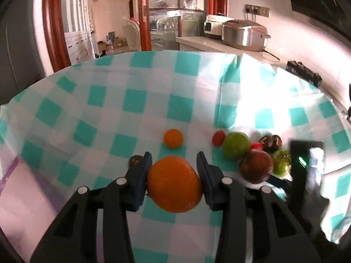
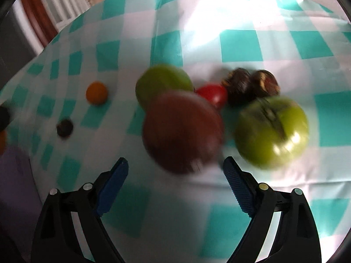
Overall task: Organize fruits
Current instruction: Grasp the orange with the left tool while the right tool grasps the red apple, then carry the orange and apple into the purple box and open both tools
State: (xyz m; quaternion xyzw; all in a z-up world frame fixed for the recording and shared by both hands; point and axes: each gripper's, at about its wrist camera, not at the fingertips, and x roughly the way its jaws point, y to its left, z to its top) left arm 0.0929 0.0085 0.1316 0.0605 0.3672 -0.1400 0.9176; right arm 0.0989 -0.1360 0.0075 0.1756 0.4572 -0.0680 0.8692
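A large orange [image 1: 174, 184] is clamped between the blue pads of my left gripper [image 1: 174, 156], lifted above the teal-checked cloth [image 1: 105, 100]. Beyond it lie a small orange [image 1: 173, 138] and a small dark fruit [image 1: 136, 160]. My right gripper [image 2: 175, 162] stands open, with a blurred dark red round fruit [image 2: 182, 131] just ahead of its fingertips and not gripped. Around that fruit sit a green fruit [image 2: 163, 83], a red tomato [image 2: 212, 94], two dark brown fruits [image 2: 250, 85] and a green tomato [image 2: 272, 131].
A black unit with a green light [image 1: 303, 164] stands to the right of the fruit cluster. Two cookers [image 1: 243, 35] sit on the counter behind the table. The cloth has a raised fold [image 1: 219, 100]. A purple surface [image 1: 13, 175] shows at the left edge.
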